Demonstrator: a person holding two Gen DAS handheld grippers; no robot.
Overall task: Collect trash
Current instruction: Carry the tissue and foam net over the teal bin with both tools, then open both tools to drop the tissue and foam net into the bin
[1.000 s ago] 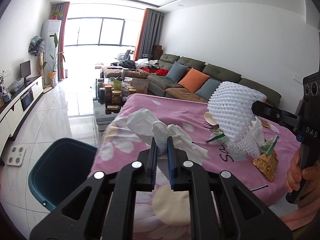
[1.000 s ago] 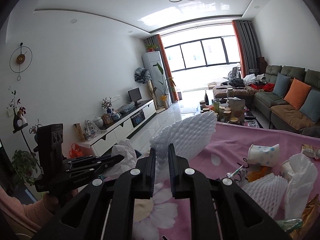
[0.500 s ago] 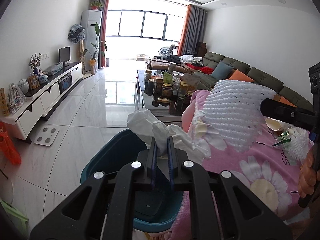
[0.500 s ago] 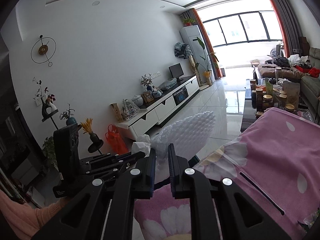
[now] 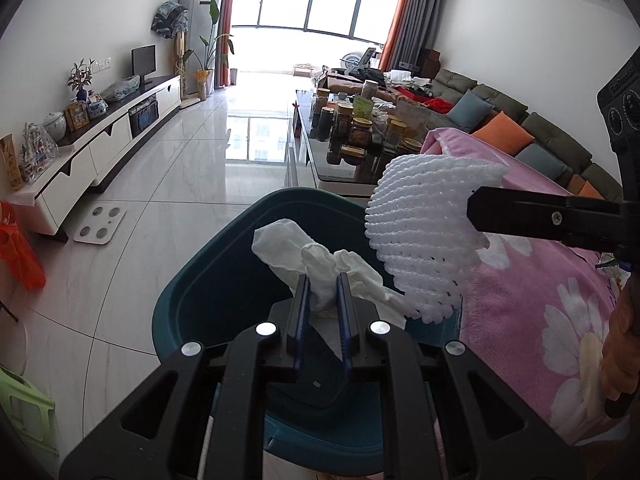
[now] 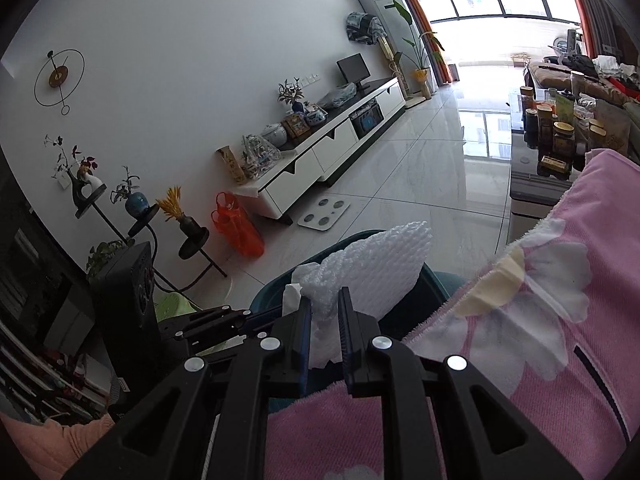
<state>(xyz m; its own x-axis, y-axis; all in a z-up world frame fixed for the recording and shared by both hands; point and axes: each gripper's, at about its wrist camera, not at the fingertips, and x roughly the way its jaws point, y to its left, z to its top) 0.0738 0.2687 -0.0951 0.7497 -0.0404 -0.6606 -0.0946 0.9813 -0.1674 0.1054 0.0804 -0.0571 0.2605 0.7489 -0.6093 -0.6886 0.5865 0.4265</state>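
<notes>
The biggest risk at this moment was a miss on release. The foam net (image 5: 424, 236) in the right gripper (image 6: 324, 312) hung over the near side of the bin (image 5: 208, 280), close to the table edge, and it looked light and springy — let go too soon, it could have caught the rim or the pink tablecloth (image 5: 560, 292) and dropped to the floor. The tissue (image 5: 316, 260) was limp and bunched between the pads of the left gripper (image 5: 323, 292); soft paper like that could cling to one pad when the fingers parted, rather than fall cleanly. The two tools were also close together above the same opening, so one could have knocked the other's load loose.

The left gripper pointed forward and slightly down over the open bin, its jaws narrow and clamped on the crumpled tissue, which stuck out past the fingertips above the bin's interior. The right gripper came in from the right, over the tablecloth's edge, its jaws likewise pinched tight on one end of the foam net, with the rest of the net fanning out ahead of it — in its own view, over the bin's rim (image 6: 436, 276). Neither piece of trash was in the bin yet.
</notes>
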